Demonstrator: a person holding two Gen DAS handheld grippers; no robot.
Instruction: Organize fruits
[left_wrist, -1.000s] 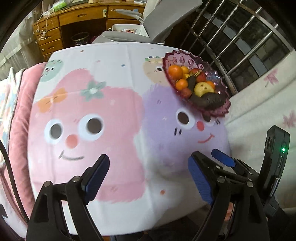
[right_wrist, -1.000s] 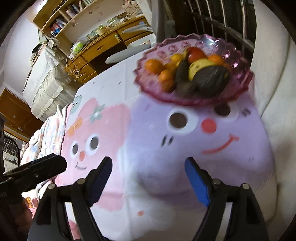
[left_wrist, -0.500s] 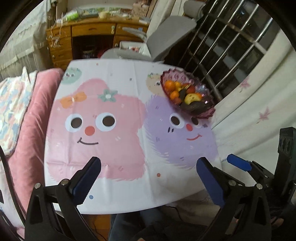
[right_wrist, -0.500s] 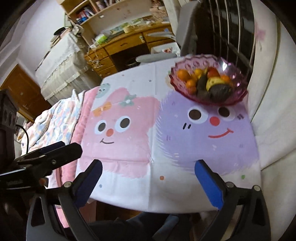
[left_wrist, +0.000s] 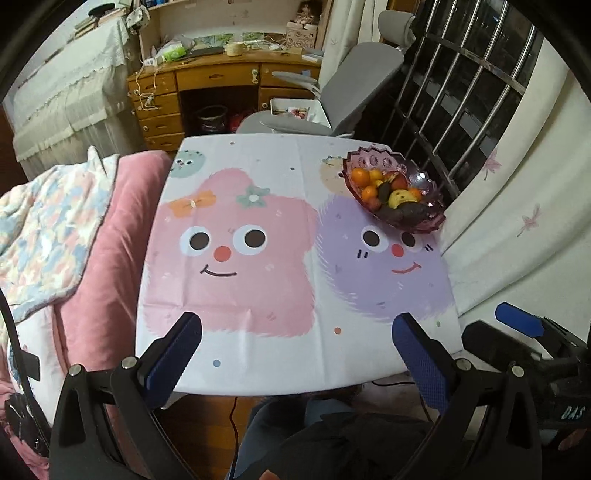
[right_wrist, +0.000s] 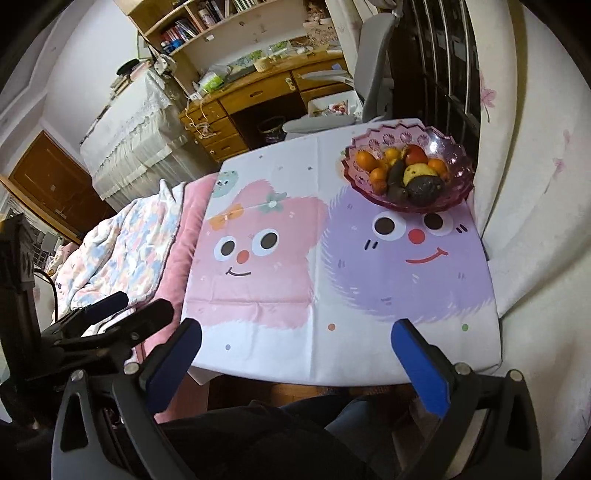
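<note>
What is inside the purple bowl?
The bowl holds several oranges, a red fruit, a yellow one and dark fruits. Anything beneath the pile is covered.

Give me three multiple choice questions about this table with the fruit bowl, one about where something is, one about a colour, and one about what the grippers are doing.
1. Where does the fruit bowl stand on the tablecloth?
A. on the pink character
B. at the far right corner, above the purple character
C. at the near left corner

2. What colour is the bowl?
A. translucent pink-purple
B. solid green
C. plain white

3. How do the left gripper and the right gripper stand?
A. both shut on fruit
B. one holds the bowl
C. both open and empty

Answers: 1 B, the bowl sits just above the purple face's eyes by the window bars. 2 A, its scalloped rim is tinted pink-purple and see-through. 3 C, the blue pads stand wide apart with only tablecloth between them.
</note>
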